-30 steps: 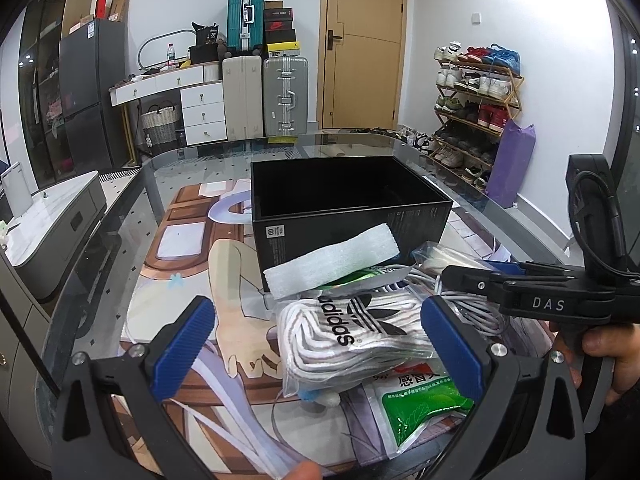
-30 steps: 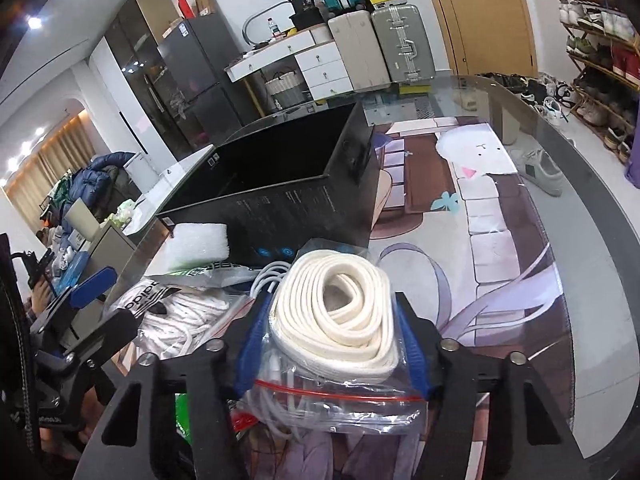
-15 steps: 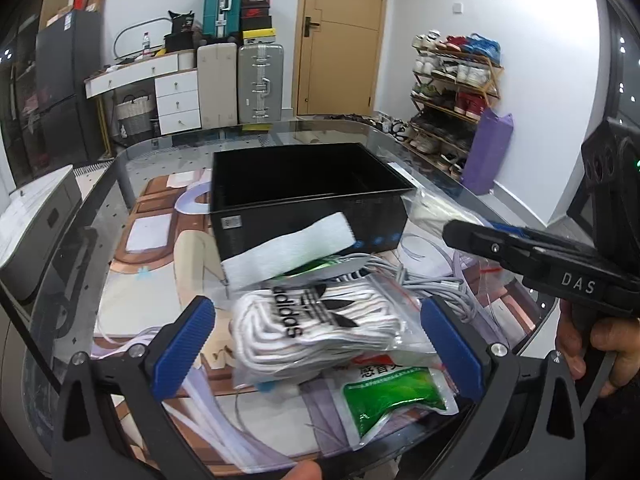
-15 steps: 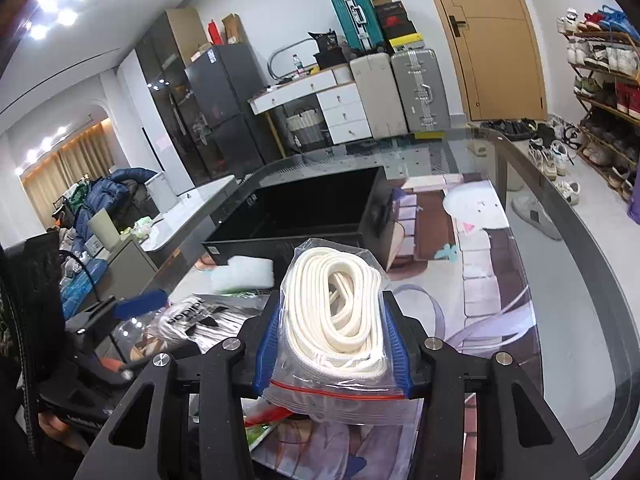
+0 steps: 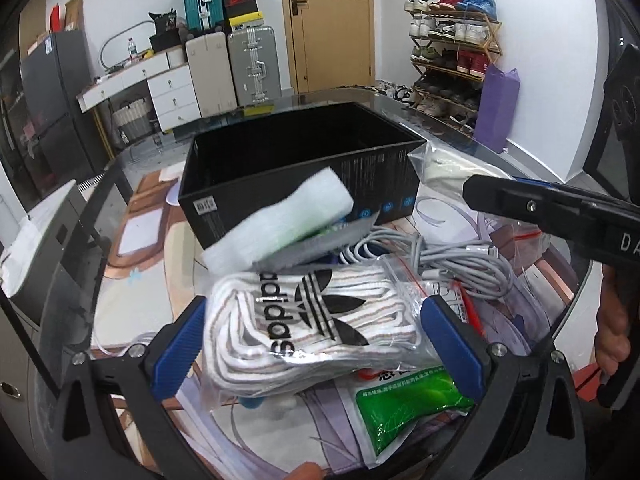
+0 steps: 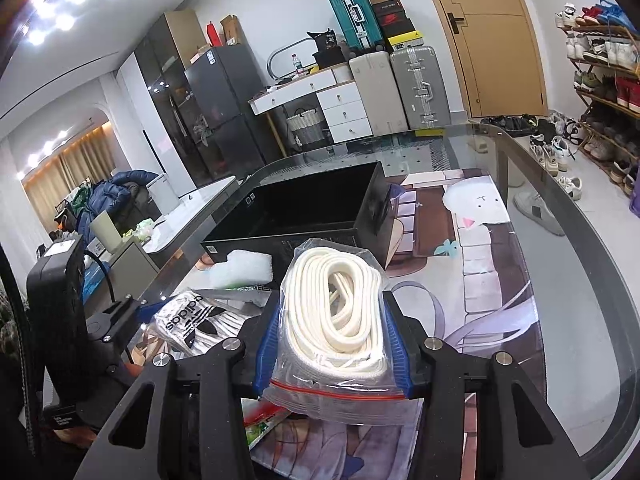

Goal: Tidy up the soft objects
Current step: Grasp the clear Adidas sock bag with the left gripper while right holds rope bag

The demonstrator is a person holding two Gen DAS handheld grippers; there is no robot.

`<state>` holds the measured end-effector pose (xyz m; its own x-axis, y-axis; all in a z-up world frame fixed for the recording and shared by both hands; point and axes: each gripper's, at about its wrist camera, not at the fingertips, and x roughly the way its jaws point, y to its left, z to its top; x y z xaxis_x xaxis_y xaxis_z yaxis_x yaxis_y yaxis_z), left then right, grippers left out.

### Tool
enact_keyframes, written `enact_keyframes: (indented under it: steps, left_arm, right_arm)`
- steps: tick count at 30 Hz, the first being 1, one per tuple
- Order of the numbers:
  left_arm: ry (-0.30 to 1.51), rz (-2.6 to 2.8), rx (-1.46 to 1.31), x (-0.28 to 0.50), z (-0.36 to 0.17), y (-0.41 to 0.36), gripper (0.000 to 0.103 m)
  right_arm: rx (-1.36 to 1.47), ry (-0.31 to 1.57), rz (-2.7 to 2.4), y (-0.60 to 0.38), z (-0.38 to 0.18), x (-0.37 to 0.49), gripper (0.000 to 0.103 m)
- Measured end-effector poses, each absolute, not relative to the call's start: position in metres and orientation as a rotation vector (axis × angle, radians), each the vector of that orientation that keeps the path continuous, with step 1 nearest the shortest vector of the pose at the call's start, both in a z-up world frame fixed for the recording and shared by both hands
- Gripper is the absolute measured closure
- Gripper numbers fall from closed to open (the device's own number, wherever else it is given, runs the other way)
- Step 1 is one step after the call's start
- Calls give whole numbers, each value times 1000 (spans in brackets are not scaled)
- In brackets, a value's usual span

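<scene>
My right gripper (image 6: 332, 344) is shut on a clear zip bag of cream rope (image 6: 334, 312) and holds it above the table, in front of the open black box (image 6: 304, 216). My left gripper (image 5: 316, 336) has its blue pads on both sides of a bag of white Adidas socks (image 5: 308, 320); the bag fills the gap. A white foam strip (image 5: 280, 220) leans on the black box (image 5: 300, 160). The right gripper's body (image 5: 560, 208) and its bag (image 5: 444, 164) show at right in the left wrist view.
Grey cables (image 5: 440, 256) and a green packet (image 5: 408, 404) lie beside the socks. The glass table (image 6: 560, 280) carries a printed mat. Suitcases, drawers and a shoe rack stand behind it.
The right gripper has lifted the rope bag off the pile and up toward the box. The left gripper has moved in around the sock bag and its pads have narrowed onto it.
</scene>
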<state>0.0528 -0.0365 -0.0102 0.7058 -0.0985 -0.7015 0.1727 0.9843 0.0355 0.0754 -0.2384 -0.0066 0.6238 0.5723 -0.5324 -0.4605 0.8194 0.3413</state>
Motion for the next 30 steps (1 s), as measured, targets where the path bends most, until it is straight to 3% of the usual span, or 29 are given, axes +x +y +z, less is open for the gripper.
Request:
enact_keyframes:
  steps: [7,13,30]
  left_arm:
    - [752,-161,69,49,-10,-33,15]
    - [718,-187,46,38,-6,-27,32]
    - [615,-207,-82,22,22,4,33]
  right_arm:
    - [168,673,602,-235,-7,74,56]
    - [162,668,607,-234,-7,74,56]
    - [133,632,624,-228,-1,70,56]
